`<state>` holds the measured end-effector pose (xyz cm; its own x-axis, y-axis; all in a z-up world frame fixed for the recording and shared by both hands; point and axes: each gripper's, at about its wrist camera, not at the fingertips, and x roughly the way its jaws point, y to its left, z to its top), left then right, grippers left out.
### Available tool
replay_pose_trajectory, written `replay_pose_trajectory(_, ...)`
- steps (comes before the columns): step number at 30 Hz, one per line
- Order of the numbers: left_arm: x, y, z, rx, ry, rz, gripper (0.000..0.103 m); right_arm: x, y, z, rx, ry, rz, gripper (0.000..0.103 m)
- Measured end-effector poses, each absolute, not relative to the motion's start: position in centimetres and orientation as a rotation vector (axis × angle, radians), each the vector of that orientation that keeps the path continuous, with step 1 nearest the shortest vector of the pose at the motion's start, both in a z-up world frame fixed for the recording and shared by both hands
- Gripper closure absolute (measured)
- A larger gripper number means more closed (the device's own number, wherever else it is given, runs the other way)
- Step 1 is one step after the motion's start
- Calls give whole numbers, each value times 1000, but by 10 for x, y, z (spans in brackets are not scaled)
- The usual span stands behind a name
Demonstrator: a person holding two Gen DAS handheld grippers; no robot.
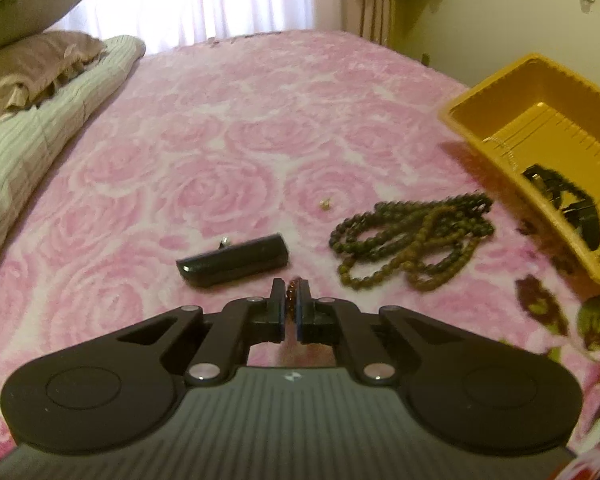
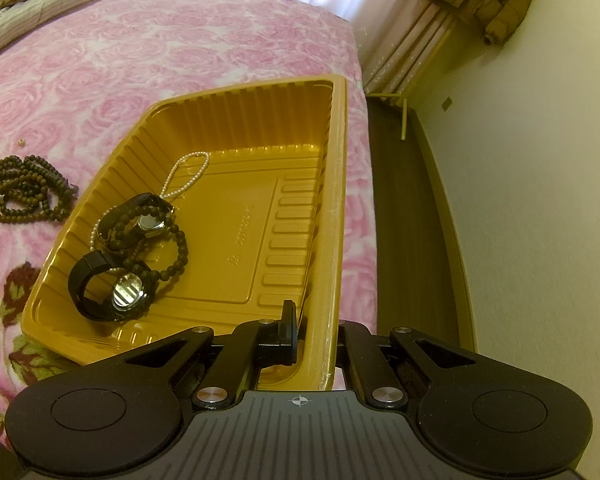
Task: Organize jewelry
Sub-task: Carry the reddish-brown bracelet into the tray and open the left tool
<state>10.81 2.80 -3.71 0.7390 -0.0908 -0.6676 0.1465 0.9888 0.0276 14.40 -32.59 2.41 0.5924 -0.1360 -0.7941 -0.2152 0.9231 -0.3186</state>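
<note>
A bed with a pink rose-patterned blanket (image 1: 228,128) carries scattered jewelry and a yellow plastic tray (image 2: 336,184). The left gripper (image 1: 291,292) hovers low over the blanket, its jaws nearly closed on a small string of amber-brown beads (image 1: 292,289) pinched between the pads. The tray lies ahead and to the right of these jaws, well apart, with its long axis running away from the camera. Between the jaws and the tray lies a tangled heap of dark green and brown bead necklaces (image 1: 416,236). Just ahead and to the left rests a black oblong case (image 1: 234,260), with a tiny metal piece (image 1: 223,242) touching its far edge. A small pale earring (image 1: 324,203) lies alone farther off.

The right gripper (image 2: 312,336) is closed on the tray's near right wall, one jaw inside and the other hidden outside, probably steadying it. Inside the tray, toward its left end, lie two black watches (image 2: 112,288), a dark bead bracelet (image 2: 172,248) and a thin pearl chain (image 2: 188,172). The left hand is the nearer one to the loose pieces; its likely next move is a swing right toward the tray
</note>
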Motion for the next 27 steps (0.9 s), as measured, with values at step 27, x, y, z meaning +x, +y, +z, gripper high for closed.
replay_pose_trajectory(27,126,-106,62,-36,557,-642,99,144,-326,26,-401,937,50,99)
